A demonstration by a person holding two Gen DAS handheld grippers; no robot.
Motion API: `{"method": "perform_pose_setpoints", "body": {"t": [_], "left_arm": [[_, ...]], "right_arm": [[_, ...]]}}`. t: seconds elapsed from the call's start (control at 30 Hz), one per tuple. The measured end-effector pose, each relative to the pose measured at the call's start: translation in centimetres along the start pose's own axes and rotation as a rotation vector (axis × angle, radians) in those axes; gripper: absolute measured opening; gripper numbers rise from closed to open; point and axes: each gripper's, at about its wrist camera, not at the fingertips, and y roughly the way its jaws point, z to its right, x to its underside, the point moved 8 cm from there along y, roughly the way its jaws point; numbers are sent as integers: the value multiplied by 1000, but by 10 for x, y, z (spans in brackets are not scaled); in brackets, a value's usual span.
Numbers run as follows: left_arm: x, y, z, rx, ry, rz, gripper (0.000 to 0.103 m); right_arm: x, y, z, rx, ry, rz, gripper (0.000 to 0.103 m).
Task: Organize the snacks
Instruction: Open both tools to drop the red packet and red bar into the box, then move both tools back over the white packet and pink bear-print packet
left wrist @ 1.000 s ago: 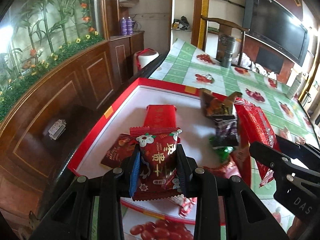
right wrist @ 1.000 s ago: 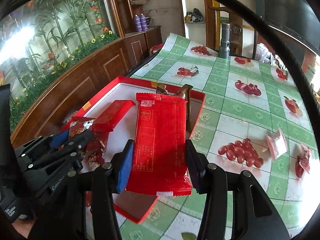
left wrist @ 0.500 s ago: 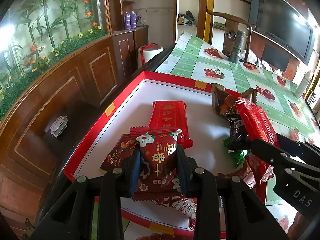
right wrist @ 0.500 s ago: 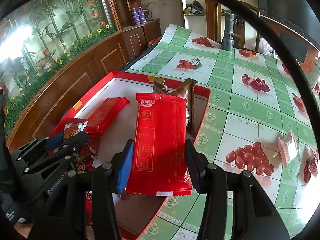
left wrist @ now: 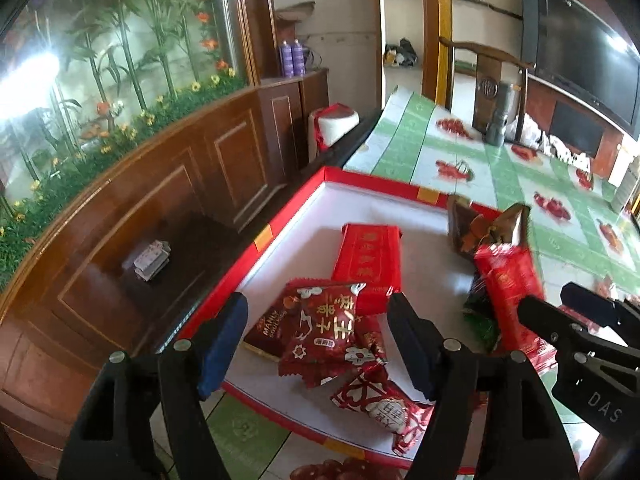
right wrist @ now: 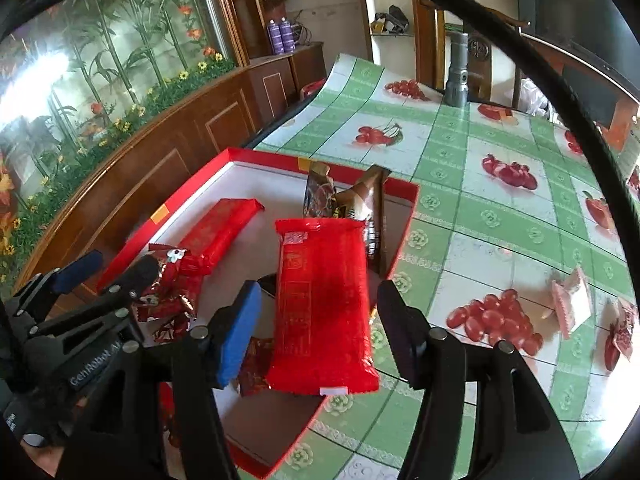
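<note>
A red box (left wrist: 280,224) with a white floor holds several snack packets. My left gripper (left wrist: 316,344) is open above the box's near corner; a red flowered packet (left wrist: 324,332) lies loose in the box between its jaws. My right gripper (right wrist: 316,324) is open too, and a long red packet (right wrist: 320,300) sits between its jaws over the box (right wrist: 404,236), tilted on other packets. A flat red packet (left wrist: 368,256) and brown packets (left wrist: 480,228) lie further in.
The table has a green checked cloth with fruit prints (right wrist: 480,152). Pink and red packets (right wrist: 572,304) lie on the cloth at the right. A grey flashlight (right wrist: 456,72) stands at the far edge. Wooden cabinets (left wrist: 160,200) run along the left.
Both grippers opened. The flowered packet dropped out of the left gripper into the box, and the long red packet came free of the right gripper's pads.
</note>
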Motion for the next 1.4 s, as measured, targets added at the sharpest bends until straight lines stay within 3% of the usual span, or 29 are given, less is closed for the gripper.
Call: {"method": "perform_pose_setpoints", "body": {"t": [0.13,0.5,1.07,1.4], "left_arm": [[-11,-26,2,-20,5,67,79],[-34,-90,29,-9,43,226,83],[-24,-127,78,58,97,262,86],[-16,-142,104,94,147,272,86]], "right_arm": [[3,-25,13,8,29,39,62],[28,-85,61,54,119,99,62],[63,-141,118,120,208,155,62],[73,-167,140,175,231,197,68]]}}
